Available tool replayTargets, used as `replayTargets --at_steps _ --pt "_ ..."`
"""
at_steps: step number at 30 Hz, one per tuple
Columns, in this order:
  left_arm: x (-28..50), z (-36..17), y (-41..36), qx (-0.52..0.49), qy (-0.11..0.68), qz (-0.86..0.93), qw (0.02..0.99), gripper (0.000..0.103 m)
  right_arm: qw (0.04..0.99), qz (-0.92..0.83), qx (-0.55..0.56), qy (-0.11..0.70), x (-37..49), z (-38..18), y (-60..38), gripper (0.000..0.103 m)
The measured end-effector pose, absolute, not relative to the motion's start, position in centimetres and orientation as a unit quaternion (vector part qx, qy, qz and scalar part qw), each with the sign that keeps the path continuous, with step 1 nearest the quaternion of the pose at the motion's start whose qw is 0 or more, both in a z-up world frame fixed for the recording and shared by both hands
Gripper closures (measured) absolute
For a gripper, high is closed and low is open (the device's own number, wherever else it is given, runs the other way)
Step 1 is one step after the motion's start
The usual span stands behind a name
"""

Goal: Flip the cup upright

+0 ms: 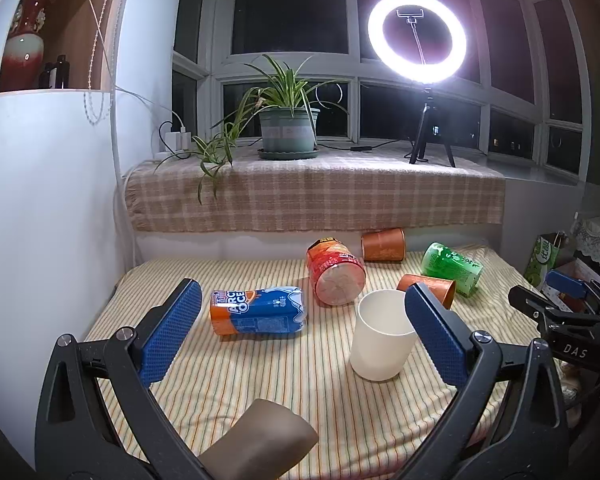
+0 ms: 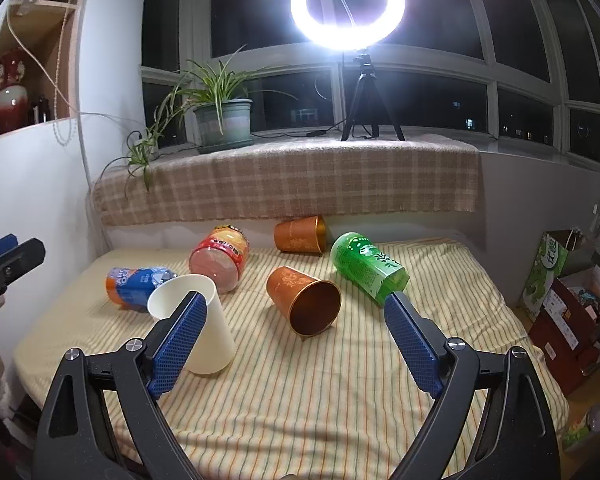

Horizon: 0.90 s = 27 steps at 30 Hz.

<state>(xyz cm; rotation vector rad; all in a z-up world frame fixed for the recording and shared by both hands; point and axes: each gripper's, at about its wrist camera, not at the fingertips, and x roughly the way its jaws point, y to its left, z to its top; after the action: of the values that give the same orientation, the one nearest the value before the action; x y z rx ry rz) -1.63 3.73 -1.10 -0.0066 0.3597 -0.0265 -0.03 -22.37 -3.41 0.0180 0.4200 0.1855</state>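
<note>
Striped cloth [image 2: 340, 380] | blue can [image 1: 256, 312] reads "ARC/OCE" | left tongs [image 1: 300, 332], right tongs [image 2: 296, 336] agape, empty

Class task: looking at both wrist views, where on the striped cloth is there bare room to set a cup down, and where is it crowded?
Bare striped cloth lies in front, between the open right gripper and the table's near edge, and right of the green bottle. Crowded: the back and left, where the white cup, copper cup, blue can and red can cluster.

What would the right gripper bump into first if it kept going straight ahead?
Probably the near orange cup, lying on its side straight ahead of the open right gripper. The white cup sits off by its left finger, though depth is hard to judge.
</note>
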Motion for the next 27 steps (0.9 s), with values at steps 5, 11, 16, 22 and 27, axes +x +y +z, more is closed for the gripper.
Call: replayTargets --at_steps 5,11,16,22,27 --pt "-1.62 -1.09 3.73 -0.004 0.179 -0.013 0.984 0.000 0.974 0.088 0.009 0.210 0.08 -3.45 -22.41 0.013" --pt "-1.61 -1.07 3.72 -0.005 0.179 -0.011 0.984 0.000 0.974 0.083 0.015 0.213 0.25 -3.52 -22.59 0.012" --pt "-1.64 -1.06 3.75 -0.004 0.179 -0.012 0.984 0.000 0.973 0.080 0.019 0.216 0.22 -3.65 -22.71 0.012" --pt "-1.59 -1.05 3.79 -0.005 0.181 -0.013 0.983 0.000 0.973 0.078 0.019 0.217 0.22 -3.69 -22.73 0.013" --pt "-1.54 -1.14 3.82 -0.006 0.180 -0.010 0.984 0.000 0.972 0.078 0.020 0.220 0.26 -3.74 -22.59 0.013"
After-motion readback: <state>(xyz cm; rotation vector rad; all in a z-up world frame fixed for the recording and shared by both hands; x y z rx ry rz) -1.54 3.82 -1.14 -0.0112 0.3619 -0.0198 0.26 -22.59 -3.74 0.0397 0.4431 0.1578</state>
